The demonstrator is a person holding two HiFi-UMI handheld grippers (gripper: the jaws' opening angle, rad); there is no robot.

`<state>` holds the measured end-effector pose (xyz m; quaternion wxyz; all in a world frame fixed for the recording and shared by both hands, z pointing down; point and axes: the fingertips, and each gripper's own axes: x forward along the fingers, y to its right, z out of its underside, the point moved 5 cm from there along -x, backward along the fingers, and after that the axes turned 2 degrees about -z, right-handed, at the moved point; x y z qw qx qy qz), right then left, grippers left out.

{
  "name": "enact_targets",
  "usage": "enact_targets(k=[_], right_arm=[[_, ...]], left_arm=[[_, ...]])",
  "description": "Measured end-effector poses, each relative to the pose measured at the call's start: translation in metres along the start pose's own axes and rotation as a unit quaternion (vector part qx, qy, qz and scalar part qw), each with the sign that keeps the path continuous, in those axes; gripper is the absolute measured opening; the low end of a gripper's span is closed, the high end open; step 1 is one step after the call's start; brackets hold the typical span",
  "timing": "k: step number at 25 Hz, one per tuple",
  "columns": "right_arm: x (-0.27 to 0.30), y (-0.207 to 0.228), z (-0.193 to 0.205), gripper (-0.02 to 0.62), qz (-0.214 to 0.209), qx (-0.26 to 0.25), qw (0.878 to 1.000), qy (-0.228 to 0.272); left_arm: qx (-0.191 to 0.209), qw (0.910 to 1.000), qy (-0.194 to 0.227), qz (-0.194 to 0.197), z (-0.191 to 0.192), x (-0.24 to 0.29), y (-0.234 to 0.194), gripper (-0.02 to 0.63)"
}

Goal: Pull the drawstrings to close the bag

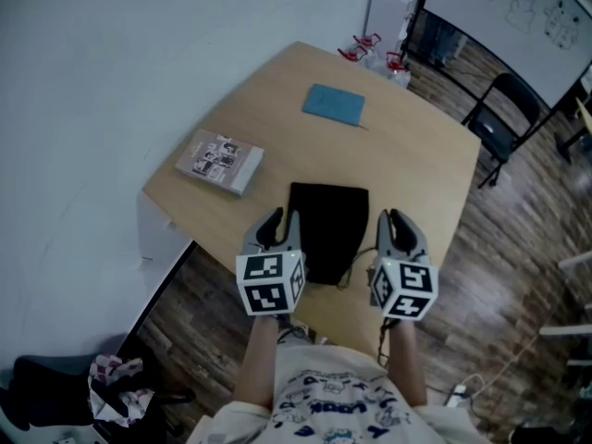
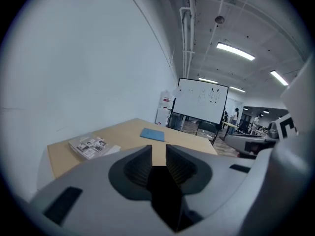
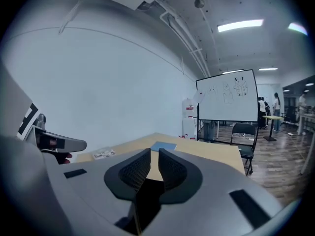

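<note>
The black drawstring bag (image 1: 328,229) lies flat on the wooden table (image 1: 416,155), near its front edge. A thin cord (image 1: 352,268) trails from the bag's near right corner onto the table. My left gripper (image 1: 283,218) hovers over the bag's left edge, jaws apart and nothing between them (image 2: 158,149). My right gripper (image 1: 392,218) hangs just right of the bag. Its pads stand a narrow gap apart with nothing between them (image 3: 154,154). Both grippers point away from me, level with the tabletop.
A blue cloth (image 1: 334,104) lies at the far side of the table and a printed book (image 1: 220,162) at the left. Red items (image 1: 365,46) sit by the far corner. A black chair (image 1: 504,109) and a whiteboard (image 1: 518,17) stand to the right.
</note>
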<state>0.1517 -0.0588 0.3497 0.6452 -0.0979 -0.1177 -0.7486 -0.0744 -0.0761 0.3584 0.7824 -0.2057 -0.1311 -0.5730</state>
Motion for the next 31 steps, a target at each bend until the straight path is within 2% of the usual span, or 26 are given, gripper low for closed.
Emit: enact_targets(k=[11, 17, 24, 31], right_arm=[[-0.008, -0.005, -0.012, 0.028, 0.000, -0.003, 0.999, 0.038], [-0.011, -0.005, -0.018, 0.023, 0.004, -0.004, 0.998, 0.058], [-0.014, -0.006, -0.022, 0.021, 0.005, -0.008, 0.998, 0.067], [-0.014, -0.005, -0.021, 0.020, 0.011, -0.011, 0.998, 0.068]], left_arm=[[0.024, 0.9980, 0.057, 0.006, -0.024, -0.014, 0.017, 0.075], [0.048, 0.9954, 0.083, -0.003, -0.029, -0.019, 0.021, 0.028], [0.063, 0.9919, 0.110, -0.009, -0.035, -0.027, 0.021, 0.005], [0.072, 0.9906, 0.116, -0.012, -0.038, -0.030, 0.021, 0.005]])
